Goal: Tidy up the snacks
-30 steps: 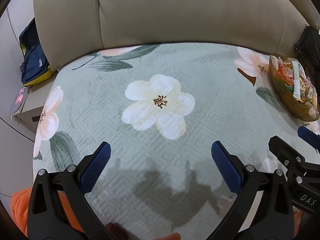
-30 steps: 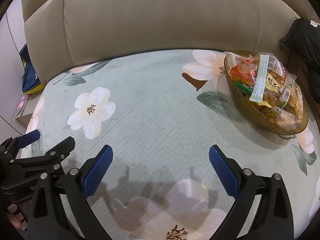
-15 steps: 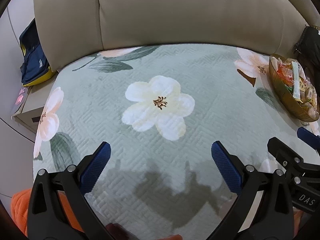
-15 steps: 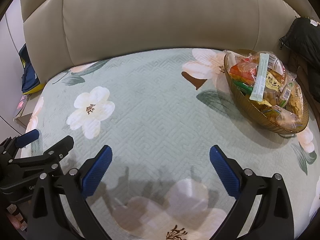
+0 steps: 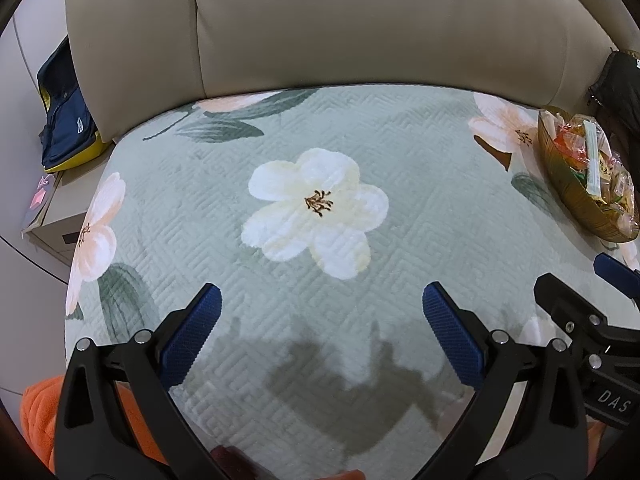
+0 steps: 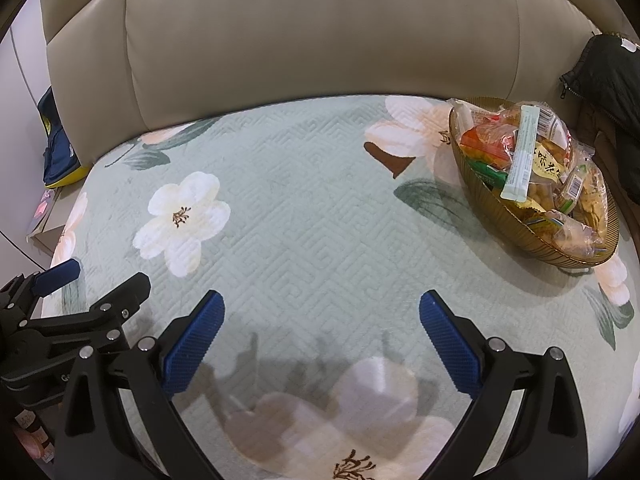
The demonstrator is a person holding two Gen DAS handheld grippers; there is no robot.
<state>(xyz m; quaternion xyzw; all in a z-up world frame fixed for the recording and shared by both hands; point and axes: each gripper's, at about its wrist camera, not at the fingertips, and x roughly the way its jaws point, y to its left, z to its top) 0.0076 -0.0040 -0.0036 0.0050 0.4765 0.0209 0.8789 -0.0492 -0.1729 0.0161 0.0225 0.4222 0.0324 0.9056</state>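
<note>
An amber ribbed bowl (image 6: 552, 246) heaped with wrapped snacks (image 6: 524, 152) sits on the flowered green seat cover at the right, close to the sofa back. It also shows at the far right edge of the left wrist view as the bowl (image 5: 568, 196). My right gripper (image 6: 320, 304) is open and empty, low over the cover, left of and nearer than the bowl. My left gripper (image 5: 320, 296) is open and empty too, over the cover in front of a white flower print (image 5: 316, 210). Each gripper appears at the side of the other's view.
The beige leather sofa back (image 6: 320, 40) rises behind the seat. A dark blue and yellow bag (image 5: 64, 116) lies on a low side table (image 5: 56, 216) at the left. A black jacket (image 6: 612, 92) is bunched at the right. Orange fabric (image 5: 36, 408) shows at bottom left.
Both grippers have drifted slightly; the views shift a little, and the bowl sits marginally lower and further right. Both stay open and empty.
</note>
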